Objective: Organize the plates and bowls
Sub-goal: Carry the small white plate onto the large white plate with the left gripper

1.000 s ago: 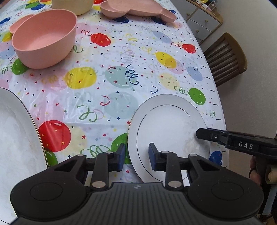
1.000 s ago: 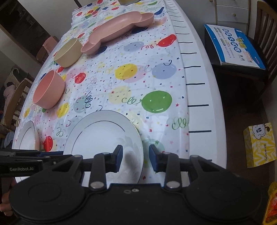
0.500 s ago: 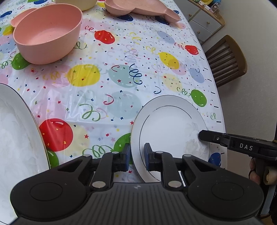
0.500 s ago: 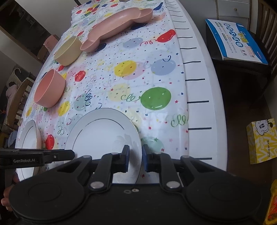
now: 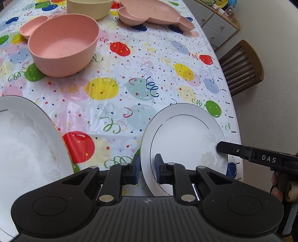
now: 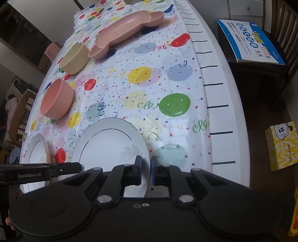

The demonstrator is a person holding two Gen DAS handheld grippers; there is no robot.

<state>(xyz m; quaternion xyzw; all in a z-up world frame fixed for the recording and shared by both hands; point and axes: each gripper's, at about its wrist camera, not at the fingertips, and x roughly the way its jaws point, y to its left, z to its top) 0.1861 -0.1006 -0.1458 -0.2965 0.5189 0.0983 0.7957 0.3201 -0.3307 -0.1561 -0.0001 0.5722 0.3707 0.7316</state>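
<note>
A white plate [image 5: 184, 137] with a thin dark ring is held tilted above the table's near edge; it also shows in the right wrist view [image 6: 109, 145]. My left gripper [image 5: 146, 167] is shut on its left rim. My right gripper [image 6: 145, 167] is shut on its right rim; its finger shows in the left wrist view [image 5: 242, 151]. A second white plate [image 5: 26, 141] lies at the left, also in the right wrist view [image 6: 36, 150]. A pink bowl [image 5: 63, 44] and a beige bowl [image 5: 89, 8] stand farther back.
A pink divided plate [image 5: 154, 14] lies at the far side, another pink dish [image 5: 31, 28] behind the pink bowl. The balloon-print tablecloth [image 5: 130, 80] covers the table. A wooden chair [image 5: 242, 68] stands right of the table; a chair with a book [image 6: 251, 44] and a yellow box [image 6: 281, 145] too.
Both grippers have closed from open onto opposite rims of the near white plate. The plate's left side now sits raised off the cloth.
</note>
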